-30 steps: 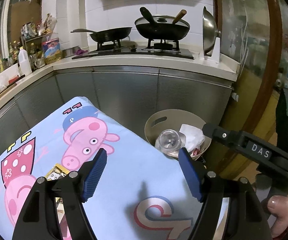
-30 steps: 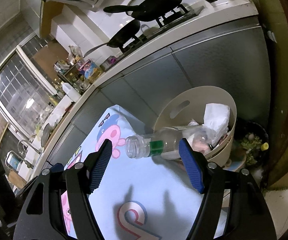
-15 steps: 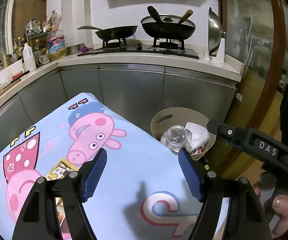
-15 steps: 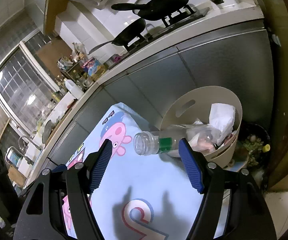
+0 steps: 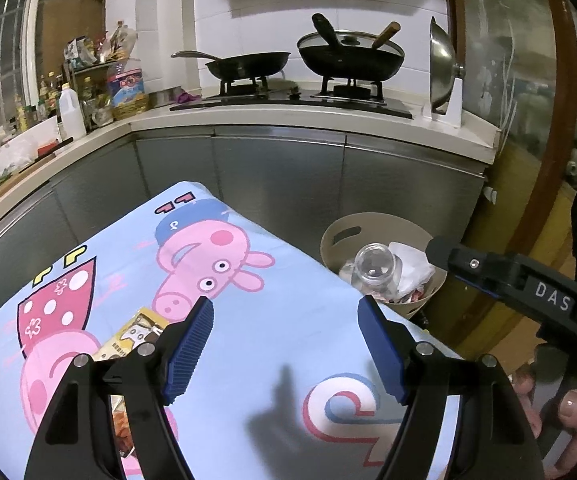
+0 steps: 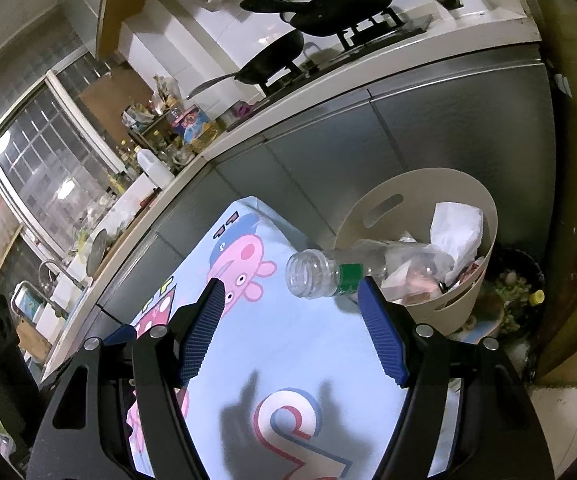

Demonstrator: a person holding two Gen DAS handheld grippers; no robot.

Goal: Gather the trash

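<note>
light: dim indoor | shadows: soft on tablecloth [image 5: 288,320] | edges: fisheye-bent, dark corners

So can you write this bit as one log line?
left gripper: open, empty | right gripper: open, empty | bottle: in bin | wrapper: on table

Cartoon-print tablecloth [image 5: 288,320] carries a yellow wrapper [image 5: 128,338].

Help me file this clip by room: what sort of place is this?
A home kitchen, almost certainly. A gas hob with two black pans sits on a pale countertop over steel-grey cabinet doors, with a range hood above and a rack of bottles and condiments in the corner.
</note>
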